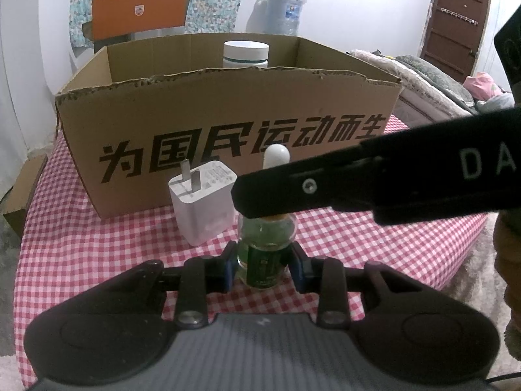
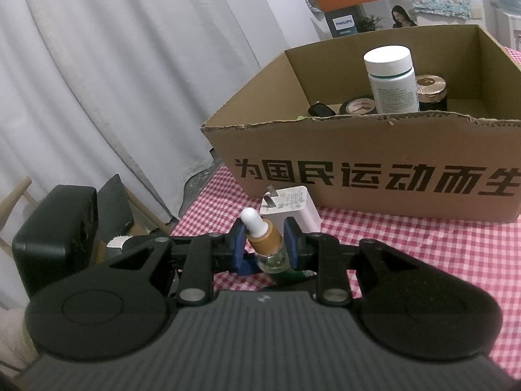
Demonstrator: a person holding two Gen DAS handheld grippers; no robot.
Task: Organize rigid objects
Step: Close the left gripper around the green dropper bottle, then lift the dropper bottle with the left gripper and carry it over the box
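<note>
A small dropper bottle (image 1: 265, 238) of green glass, with a tan collar and a white rubber bulb, stands on the checked cloth in front of the cardboard box (image 1: 228, 114). My left gripper (image 1: 263, 267) is shut on its glass body, blue pads on both sides. My right gripper (image 1: 254, 195) reaches in from the right at the bottle's neck. In the right wrist view its pads (image 2: 264, 238) press on the tan collar of the bottle (image 2: 254, 221). A white plug charger (image 1: 202, 205) stands just behind the bottle, prongs up, close to the box wall (image 2: 358, 150).
Inside the box stand a white-capped bottle (image 2: 390, 78), a gold-lidded dark jar (image 2: 430, 91) and a roll of black tape (image 2: 358, 106). The red-checked table (image 1: 374, 244) ends at left and right. An orange carton (image 1: 140, 11) stands behind, bedding (image 1: 433, 78) lies to the right.
</note>
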